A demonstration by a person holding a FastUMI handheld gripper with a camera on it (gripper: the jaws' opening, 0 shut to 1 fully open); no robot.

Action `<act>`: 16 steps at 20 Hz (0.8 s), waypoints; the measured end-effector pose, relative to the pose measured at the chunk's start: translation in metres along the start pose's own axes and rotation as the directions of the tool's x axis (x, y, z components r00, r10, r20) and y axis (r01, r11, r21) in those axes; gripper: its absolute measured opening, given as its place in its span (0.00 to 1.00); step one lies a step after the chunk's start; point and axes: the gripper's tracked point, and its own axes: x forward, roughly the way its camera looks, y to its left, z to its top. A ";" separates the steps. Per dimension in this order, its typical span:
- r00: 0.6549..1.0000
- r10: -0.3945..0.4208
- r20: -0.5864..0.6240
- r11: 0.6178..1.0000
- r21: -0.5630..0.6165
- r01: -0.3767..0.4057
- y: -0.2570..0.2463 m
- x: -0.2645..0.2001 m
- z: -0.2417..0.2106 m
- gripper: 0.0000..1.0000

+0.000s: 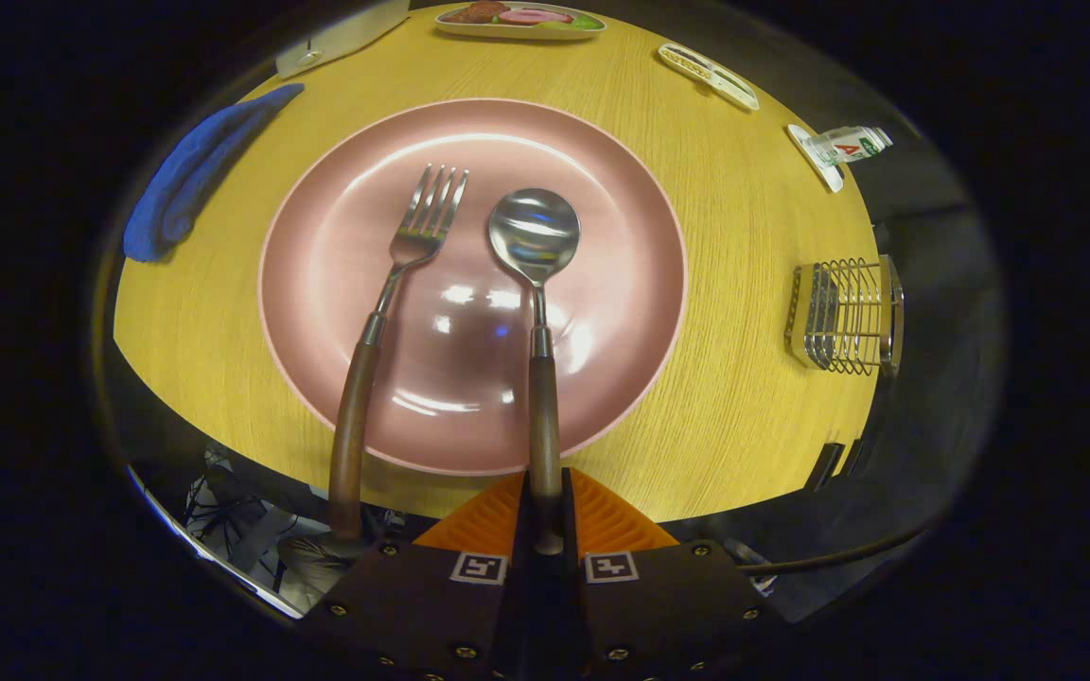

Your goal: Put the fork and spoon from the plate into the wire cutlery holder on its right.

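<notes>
While the spoon (536, 284) lies with its bowl up on the pink plate (337, 284), the end of its wooden handle runs straight back between the two fingers of the gripper (545, 515), and both fingers are pressed against it, so the gripper is clamped on the spoon's handle. Just to the spoon's left lies the fork (384, 312), tines pointing away, its wooden handle reaching past the plate's near rim and beyond the table (744, 378) edge, beside the gripper but apart from it. Well off to the right of the plate, near the table's right edge, stands the wire cutlery holder (846, 315), upright. Left of the plate rests a blue cloth (190, 175).
</notes>
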 end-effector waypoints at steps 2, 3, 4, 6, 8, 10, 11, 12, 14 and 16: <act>1.000 -0.005 0.025 1.000 0.026 0.005 0.001 -0.006 0.001 0.10; 0.999 -0.014 0.036 1.000 0.029 0.013 -0.001 -0.011 0.003 0.10; 0.999 -0.024 0.042 0.999 0.024 0.023 -0.004 -0.015 0.004 0.10; 0.997 -0.036 0.063 0.999 0.016 0.035 -0.008 -0.024 0.009 0.10; 0.994 -0.058 0.090 0.998 0.011 0.057 -0.012 -0.037 0.017 0.10; 0.990 -0.085 0.116 0.996 0.002 0.085 -0.016 -0.055 0.023 0.10; 0.987 -0.094 0.131 0.995 -0.001 0.095 -0.017 -0.063 0.026 0.10; 0.984 -0.106 0.142 0.994 -0.001 0.107 -0.019 -0.070 0.028 0.11; 0.979 -0.125 0.162 0.992 -0.006 0.127 -0.020 -0.084 0.032 0.10; 0.973 -0.132 0.188 0.991 -0.011 0.136 -0.020 -0.095 0.037 0.11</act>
